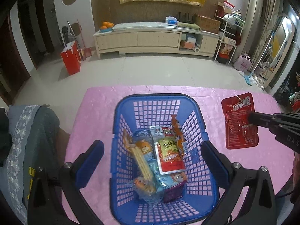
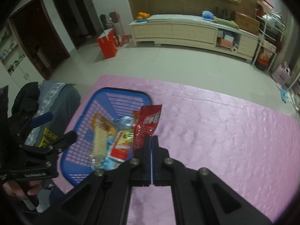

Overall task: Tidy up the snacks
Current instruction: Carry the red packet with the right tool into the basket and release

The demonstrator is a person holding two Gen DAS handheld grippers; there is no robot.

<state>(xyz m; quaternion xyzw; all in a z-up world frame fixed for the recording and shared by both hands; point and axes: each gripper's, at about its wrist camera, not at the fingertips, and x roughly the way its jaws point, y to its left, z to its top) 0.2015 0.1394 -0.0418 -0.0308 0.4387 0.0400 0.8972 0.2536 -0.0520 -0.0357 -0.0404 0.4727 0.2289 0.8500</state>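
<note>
Right wrist | red snack packet (image 2: 148, 125) pinched in right hand-held gripper (image 2: 152, 137)

The left wrist view looks steeply down from close above the basket (image 1: 120, 131), which fills its lower middle between its own fingers, and faces the cabinet (image 1: 155, 37) across the floor. The right wrist view sits just right of the basket (image 2: 88, 108), a little farther off, tilted and angled the same way (its picture is softer). Both share the basket, the pink cloth (image 2: 225, 131) under it and the cabinet (image 2: 187, 30).
</note>
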